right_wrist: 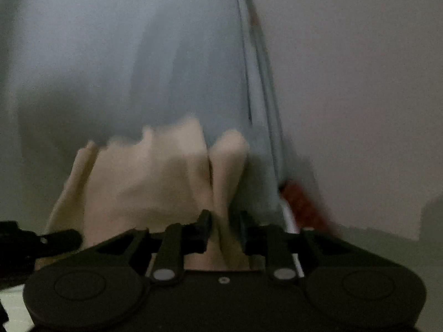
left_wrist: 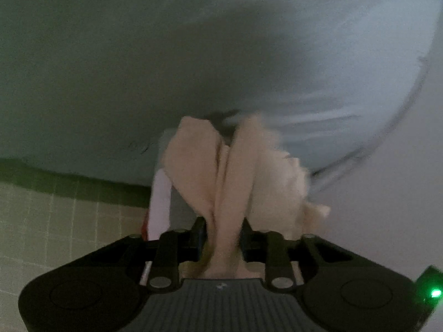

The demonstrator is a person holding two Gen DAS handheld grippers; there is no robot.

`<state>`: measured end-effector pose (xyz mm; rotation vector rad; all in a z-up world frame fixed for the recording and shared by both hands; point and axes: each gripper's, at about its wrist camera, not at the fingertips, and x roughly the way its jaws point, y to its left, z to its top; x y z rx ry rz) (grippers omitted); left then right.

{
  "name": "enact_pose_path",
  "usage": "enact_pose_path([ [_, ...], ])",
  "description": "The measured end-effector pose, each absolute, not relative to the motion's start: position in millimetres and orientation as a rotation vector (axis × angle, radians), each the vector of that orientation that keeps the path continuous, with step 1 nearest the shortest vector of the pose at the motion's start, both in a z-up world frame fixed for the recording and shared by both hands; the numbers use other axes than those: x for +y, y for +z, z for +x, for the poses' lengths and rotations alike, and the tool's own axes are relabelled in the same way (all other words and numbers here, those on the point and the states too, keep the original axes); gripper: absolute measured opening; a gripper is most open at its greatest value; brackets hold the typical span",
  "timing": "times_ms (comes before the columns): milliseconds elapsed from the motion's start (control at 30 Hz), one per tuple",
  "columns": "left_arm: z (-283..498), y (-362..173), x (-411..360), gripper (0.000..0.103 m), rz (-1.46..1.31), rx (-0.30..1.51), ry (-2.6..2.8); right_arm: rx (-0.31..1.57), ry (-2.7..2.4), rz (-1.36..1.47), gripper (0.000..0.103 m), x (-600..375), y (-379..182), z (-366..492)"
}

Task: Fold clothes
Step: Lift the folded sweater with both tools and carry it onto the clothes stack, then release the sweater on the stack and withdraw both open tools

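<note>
A cream-coloured garment [left_wrist: 221, 171] is bunched between the fingers of my left gripper [left_wrist: 223, 235], which is shut on it. The same cream garment [right_wrist: 155, 177] also shows in the right wrist view, where my right gripper [right_wrist: 224, 229] is shut on another part of it. The cloth hangs forward from both grippers over a pale grey-blue sheet [left_wrist: 193, 55]. Both views are blurred. A red and white piece [right_wrist: 301, 207] shows just right of the right gripper; what it is I cannot tell.
The grey-blue sheet [right_wrist: 138, 41] covers a bed-like surface with a seamed edge [left_wrist: 387, 138]. A tiled floor [left_wrist: 55, 221] lies at the lower left. A plain pale wall [right_wrist: 360, 96] fills the right side. A black part of the other gripper [right_wrist: 33, 240] shows at left.
</note>
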<state>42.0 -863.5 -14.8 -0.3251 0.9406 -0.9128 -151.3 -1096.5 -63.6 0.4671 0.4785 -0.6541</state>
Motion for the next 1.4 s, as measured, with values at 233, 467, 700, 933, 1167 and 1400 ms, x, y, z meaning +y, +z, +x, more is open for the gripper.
enact_pose_path([
  [233,59.2,-46.9,-870.2,0.059,-0.345,0.947,-0.869,0.552,-0.660,0.387,0.023,-1093.5,-95.9,-119.0],
  [467,49.9,-38.3,-872.0,0.066,-0.292,0.931,-0.832,0.566,-0.634,0.394,0.033,-1099.7,-88.5,-132.2],
  [700,16.3,-3.1,-844.4,0.075,-0.133,0.855,-0.802,0.562,-0.613,0.333,0.061,-1070.0,-46.6,-181.0],
  [933,-52.4,18.1,-791.6,0.088,-0.030,0.771,-0.802,0.528,-0.627,0.270,0.086,-1002.9,-18.4,-255.7],
  [1167,-124.5,14.9,-744.8,0.097,0.070,0.736,-0.855,0.530,-0.632,0.257,0.102,-938.5,-12.2,-315.9],
  [1400,-178.9,7.2,-711.0,0.100,0.104,0.751,-0.873,0.557,-0.663,0.301,0.103,-892.9,-25.8,-368.0],
])
